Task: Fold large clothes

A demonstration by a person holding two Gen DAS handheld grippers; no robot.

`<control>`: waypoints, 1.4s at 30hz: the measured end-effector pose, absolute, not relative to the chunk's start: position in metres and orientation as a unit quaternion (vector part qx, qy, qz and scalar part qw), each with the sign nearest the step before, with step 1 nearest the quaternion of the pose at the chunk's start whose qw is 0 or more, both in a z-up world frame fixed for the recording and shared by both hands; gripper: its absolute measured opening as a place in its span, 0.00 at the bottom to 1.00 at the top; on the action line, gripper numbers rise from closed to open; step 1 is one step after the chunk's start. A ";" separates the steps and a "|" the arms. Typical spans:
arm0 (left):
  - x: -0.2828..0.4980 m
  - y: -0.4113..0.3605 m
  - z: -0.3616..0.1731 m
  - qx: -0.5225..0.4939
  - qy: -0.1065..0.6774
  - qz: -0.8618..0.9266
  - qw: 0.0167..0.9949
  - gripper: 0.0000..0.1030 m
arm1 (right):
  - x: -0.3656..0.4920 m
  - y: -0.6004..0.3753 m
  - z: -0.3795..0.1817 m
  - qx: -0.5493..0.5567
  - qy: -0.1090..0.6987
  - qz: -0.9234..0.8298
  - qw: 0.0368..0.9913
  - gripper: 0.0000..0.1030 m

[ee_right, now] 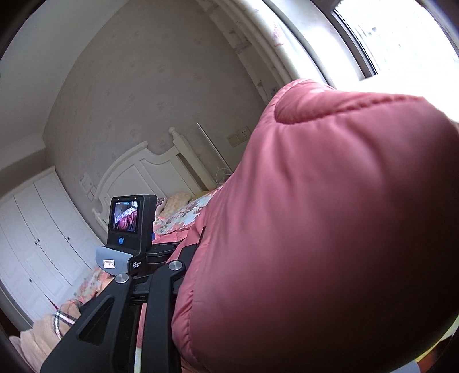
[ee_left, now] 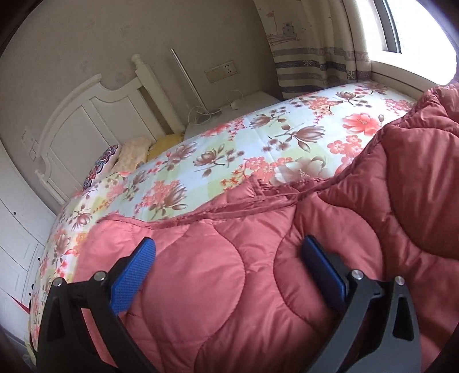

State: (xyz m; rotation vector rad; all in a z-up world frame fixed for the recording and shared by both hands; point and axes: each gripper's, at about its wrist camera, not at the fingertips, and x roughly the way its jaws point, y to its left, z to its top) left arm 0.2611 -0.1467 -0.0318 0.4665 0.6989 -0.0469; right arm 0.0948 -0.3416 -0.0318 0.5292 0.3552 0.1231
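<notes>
A large pink-red quilted garment (ee_left: 258, 272) lies spread on the bed with the floral sheet (ee_left: 218, 149). My left gripper (ee_left: 226, 261) is open, its blue pads (ee_left: 129, 275) wide apart just above the garment, holding nothing. In the right wrist view the same pink garment (ee_right: 315, 229) bulges up close and fills most of the frame. It hides my right gripper's fingertips. The black frame of the right gripper (ee_right: 160, 301) runs under the cloth, which is lifted well above the bed. The back of the left gripper with its small screen (ee_right: 126, 218) shows to the left.
A white headboard (ee_left: 86, 120) and small pillows (ee_left: 132, 155) are at the bed's far end. A white wardrobe (ee_right: 37, 229) stands on the left. A curtain (ee_left: 309, 57) and a bright window (ee_left: 401, 25) are on the right. A folded beige blanket (ee_right: 43, 338) lies at the bed's near left.
</notes>
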 end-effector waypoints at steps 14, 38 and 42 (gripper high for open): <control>0.168 -0.118 -0.044 0.208 0.288 -0.101 0.929 0.96 | 0.097 -0.257 0.007 0.087 0.179 0.034 0.979 0.36; 0.156 0.155 0.033 -0.156 0.300 -0.118 0.934 0.92 | 0.138 0.009 -0.093 -0.445 0.223 0.015 0.867 0.58; 0.180 0.146 0.052 -0.119 0.328 -0.164 0.923 0.93 | 0.140 0.028 -0.131 -0.523 0.206 -0.027 0.827 0.60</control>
